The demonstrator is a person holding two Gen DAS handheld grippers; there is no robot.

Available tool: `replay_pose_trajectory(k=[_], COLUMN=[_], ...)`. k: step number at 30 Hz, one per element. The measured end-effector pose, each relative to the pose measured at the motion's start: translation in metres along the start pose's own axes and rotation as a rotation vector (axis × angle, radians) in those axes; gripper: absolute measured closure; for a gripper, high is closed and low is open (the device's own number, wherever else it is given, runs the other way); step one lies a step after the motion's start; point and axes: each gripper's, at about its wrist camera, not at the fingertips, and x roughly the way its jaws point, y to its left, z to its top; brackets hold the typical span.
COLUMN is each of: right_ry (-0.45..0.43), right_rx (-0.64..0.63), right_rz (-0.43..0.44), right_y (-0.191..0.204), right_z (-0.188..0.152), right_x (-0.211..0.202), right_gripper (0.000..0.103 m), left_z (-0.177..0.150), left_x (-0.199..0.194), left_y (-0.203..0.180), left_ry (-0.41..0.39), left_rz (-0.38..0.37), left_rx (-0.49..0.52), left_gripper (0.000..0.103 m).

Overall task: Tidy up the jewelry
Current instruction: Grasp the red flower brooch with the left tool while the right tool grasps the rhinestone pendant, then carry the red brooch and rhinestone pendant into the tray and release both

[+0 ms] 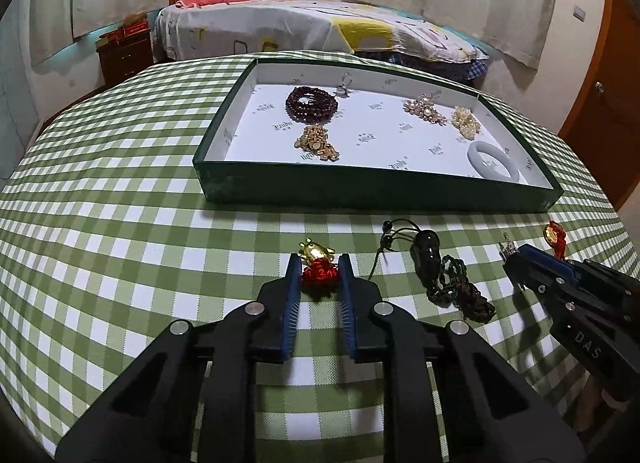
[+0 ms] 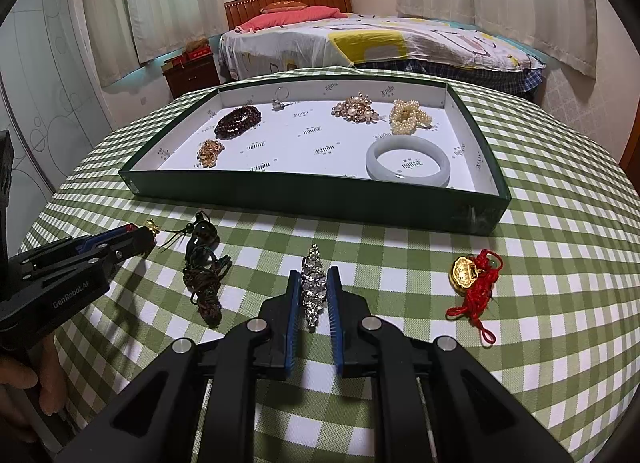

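Bedroom setup, with a bed behind and a green-checked cloth over the desk (image 2: 560, 223) we're working on. Our left claw (image 1: 319, 267) is pinched on the red knot of a gold charm (image 1: 316, 253), jaws pressed onto the tassel rather than the shiny metal, probably because cord gives a better bite. Our right claw (image 2: 314, 287) is clamped lengthwise along a rhinestone clip (image 2: 313, 287), gripping its narrow sides so it won't swivel.

Both pieces sit on the cloth, just in front of the green tray (image 2: 300, 195). That tray already holds a dark bead bracelet (image 2: 238, 121), a jade bangle (image 2: 408, 163), pearl clusters (image 2: 410, 115) and a few gold bits, spaced apart so nothing tangles.

Left on the desk: a dark corded pendant (image 2: 204, 263) between the claws, and a gold lock charm (image 2: 466, 273) with red cord off to the right. Looks like we're roughly halfway.
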Motion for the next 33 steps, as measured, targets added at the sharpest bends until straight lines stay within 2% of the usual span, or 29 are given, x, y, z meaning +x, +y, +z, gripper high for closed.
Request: replay_pose_trajectory(k=[12,19,33], right_ry=[-0.016,-0.045,-0.136], right_rx=[0.008,0.008,0.006], right_rz=[0.007,0.014,0.015], right_y=[0.0,0.002,0.001], right_z=[-0.001,0.003,0.036], right_x=[-0.003,-0.013,-0.029], right_gripper=[0.089,0.089,0.089], left_z=[0.001,0.008,0.039], left_x=[-0.007,-0.025,-0.039], left_y=[0.002,0.003,-0.022], left_ry=[-0.02,-0.054,-0.118], left_rz=[0.0,-0.011,-0.055], left_rx=[-0.006,-0.015,0.02], left_gripper=[0.087,0.087,0.087])
